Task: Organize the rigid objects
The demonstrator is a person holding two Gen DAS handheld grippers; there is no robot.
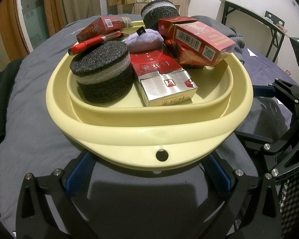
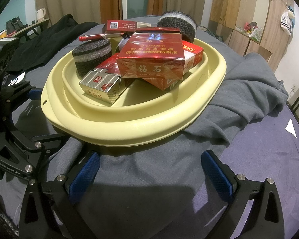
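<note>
Room: bedroom, wood cupboards [image 2: 247, 20] + curtains at back, folding table [image 1: 255, 18] by white wall.
Surface: bed w/ grey sheet [image 1: 35, 107], grey blanket [image 2: 239, 91] bunched beside basin.
Basin [image 1: 149, 131]: pale yellow, oval, double rim, sits on bed; landmark for all below.
Foam disc 1 [image 1: 102, 73]: black w/ grey band, inside basin, near-left part.
Foam disc 2 [image 1: 159, 13]: same type, at basin's far rim.
Silver-red box [image 1: 165, 81]: inside basin, centre, touching disc 1.
Red boxes [image 1: 201, 39]: stacked tilted, inside basin, right part.
Far red box [image 1: 103, 26]: leaning on basin's far-left rim.
Red pen [image 1: 93, 42]: lying across top of disc 1, other end toward far box.
Purple pouf [image 1: 144, 39]: inside basin, mid-back, behind silver-red box.
Left gripper [image 1: 149, 176]: spread wide, just under basin's near rim, pinching nothing.
Right gripper [image 2: 149, 171]: spread wide, over blanket beside basin's near rim, not touching.
</note>
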